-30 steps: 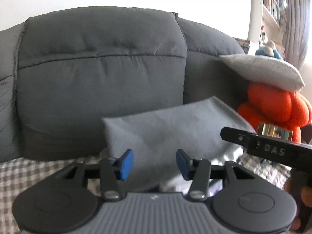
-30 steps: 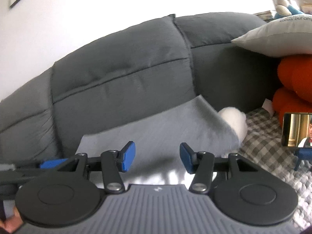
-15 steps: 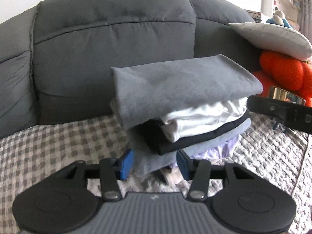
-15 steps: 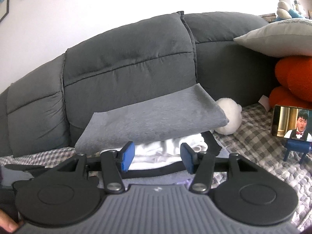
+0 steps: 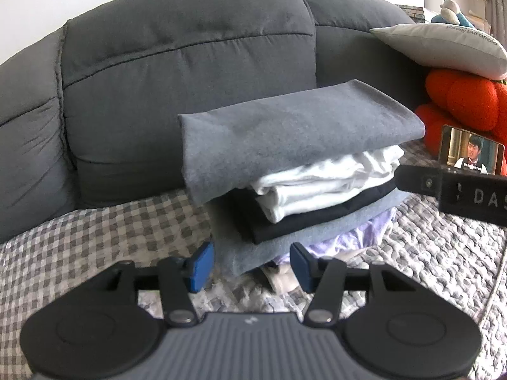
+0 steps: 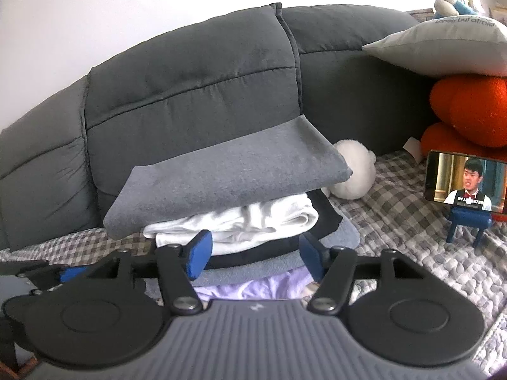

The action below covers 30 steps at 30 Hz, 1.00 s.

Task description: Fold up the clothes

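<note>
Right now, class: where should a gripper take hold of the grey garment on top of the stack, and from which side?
Probably the grey garment at its overhanging near-left corner, coming in level from the front. That edge juts past the white garment beneath, so one finger could slip under without disturbing the stack.

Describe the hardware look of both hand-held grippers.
The left hand-held gripper and right hand-held gripper match: ribbed grey body, two round black discs, black linkage arms with silver pivot screws, blue pads on the fingers. The right one, seen from the left camera, carries white "DAS" lettering. No cables or sleeves visible.
</note>
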Each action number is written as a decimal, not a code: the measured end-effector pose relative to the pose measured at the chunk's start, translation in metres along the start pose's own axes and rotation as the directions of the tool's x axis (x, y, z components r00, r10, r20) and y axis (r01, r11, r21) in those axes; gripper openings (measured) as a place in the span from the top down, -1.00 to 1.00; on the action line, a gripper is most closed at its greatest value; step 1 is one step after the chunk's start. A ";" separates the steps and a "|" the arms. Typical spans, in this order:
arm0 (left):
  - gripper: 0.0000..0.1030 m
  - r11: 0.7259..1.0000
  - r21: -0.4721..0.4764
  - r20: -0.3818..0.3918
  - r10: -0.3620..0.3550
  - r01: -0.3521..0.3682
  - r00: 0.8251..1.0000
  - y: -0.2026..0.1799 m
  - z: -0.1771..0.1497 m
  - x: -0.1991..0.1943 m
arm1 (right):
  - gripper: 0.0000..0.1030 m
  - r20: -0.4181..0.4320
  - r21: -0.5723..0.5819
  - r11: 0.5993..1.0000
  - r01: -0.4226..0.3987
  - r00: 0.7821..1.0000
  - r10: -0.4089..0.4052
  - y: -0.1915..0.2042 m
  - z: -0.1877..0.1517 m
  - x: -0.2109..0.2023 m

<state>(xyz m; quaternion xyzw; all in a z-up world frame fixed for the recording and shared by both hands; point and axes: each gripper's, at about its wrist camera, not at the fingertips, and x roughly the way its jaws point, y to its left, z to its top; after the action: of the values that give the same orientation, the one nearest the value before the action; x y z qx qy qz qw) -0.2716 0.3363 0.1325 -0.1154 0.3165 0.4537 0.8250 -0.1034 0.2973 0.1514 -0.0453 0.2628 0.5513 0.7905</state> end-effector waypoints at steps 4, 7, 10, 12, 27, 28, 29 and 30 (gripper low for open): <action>-0.09 1.000 0.004 0.005 0.008 -0.008 1.000 -0.001 0.000 -0.002 | -0.32 0.002 -0.002 1.000 0.000 1.000 0.000 0.001 0.000 0.000; -0.11 1.000 0.006 0.005 0.012 -0.012 1.000 -0.002 -0.001 -0.003 | -0.38 0.005 0.000 1.000 0.000 1.000 0.000 0.001 -0.001 -0.001; -0.28 1.000 0.007 0.012 0.015 -0.015 1.000 -0.002 -0.001 -0.004 | -0.55 0.007 0.007 1.000 -0.004 1.000 0.004 0.001 -0.001 -0.003; -0.54 1.000 0.015 0.019 0.014 -0.014 1.000 -0.004 0.000 -0.005 | -0.93 0.014 0.010 1.000 -0.009 1.000 0.009 0.001 -0.002 -0.003; -0.97 0.998 0.023 0.017 0.060 -0.061 0.998 -0.007 -0.001 -0.003 | -1.00 0.016 0.018 1.000 -0.006 1.000 0.005 0.000 -0.002 -0.003; -0.98 0.998 0.022 0.017 0.063 -0.064 0.998 -0.006 -0.001 -0.003 | -1.00 0.015 0.019 1.000 -0.005 1.000 0.005 0.000 -0.002 -0.003; -0.98 0.998 0.022 0.017 0.066 -0.066 0.998 -0.006 -0.001 -0.002 | -1.00 0.014 0.020 1.000 -0.005 1.000 0.005 0.000 -0.002 -0.003; -0.98 0.997 0.020 0.016 0.069 -0.069 0.997 -0.006 -0.001 -0.002 | -1.00 0.014 0.020 1.000 -0.004 1.000 0.004 -0.001 -0.002 -0.003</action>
<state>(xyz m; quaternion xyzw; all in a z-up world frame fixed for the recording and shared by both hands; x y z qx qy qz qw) -0.2679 0.3310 0.1325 -0.0922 0.3185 0.4796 0.8124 -0.1046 0.2937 0.1507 -0.0329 0.2632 0.5505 0.7916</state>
